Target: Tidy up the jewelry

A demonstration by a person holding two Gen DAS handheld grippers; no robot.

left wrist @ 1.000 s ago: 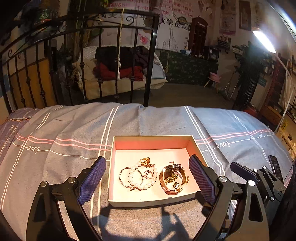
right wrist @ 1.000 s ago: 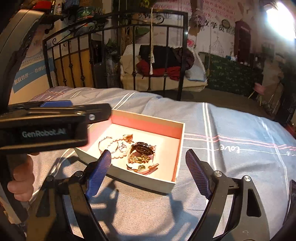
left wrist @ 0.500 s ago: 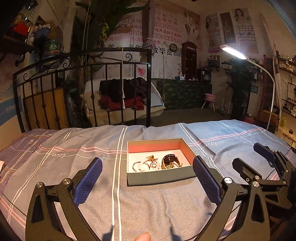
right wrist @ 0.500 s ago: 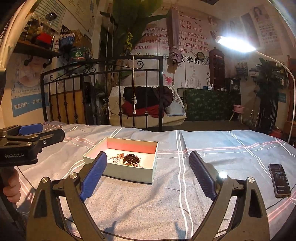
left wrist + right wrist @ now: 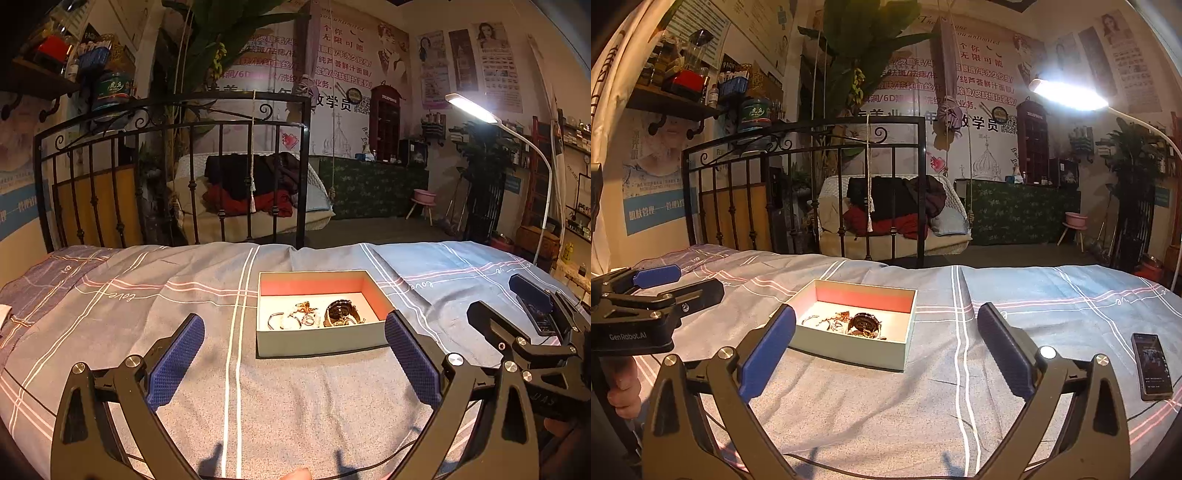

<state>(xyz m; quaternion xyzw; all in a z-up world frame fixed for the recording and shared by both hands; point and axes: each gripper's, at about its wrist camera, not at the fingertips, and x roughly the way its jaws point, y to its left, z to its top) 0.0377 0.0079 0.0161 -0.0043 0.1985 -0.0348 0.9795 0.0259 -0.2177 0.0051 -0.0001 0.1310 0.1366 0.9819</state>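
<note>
While tongs (image 5: 294,352) gape, rectangular box (image 5: 321,341) holds jewelry (image 5: 314,314).

Looked like a beauty or skincare shop done up as a cozy lounge, not a normal bedroom. Walls plastered with Chinese ad posters (image 5: 964,79) and model portraits (image 5: 495,62). Shelf of jars and bottles (image 5: 683,79) up on the left. Iron-framed bed (image 5: 809,147) with a striped cover (image 5: 129,295), hanging swing seat (image 5: 894,214) behind, bright floor lamp (image 5: 471,107), potted plants (image 5: 1137,177).
</note>
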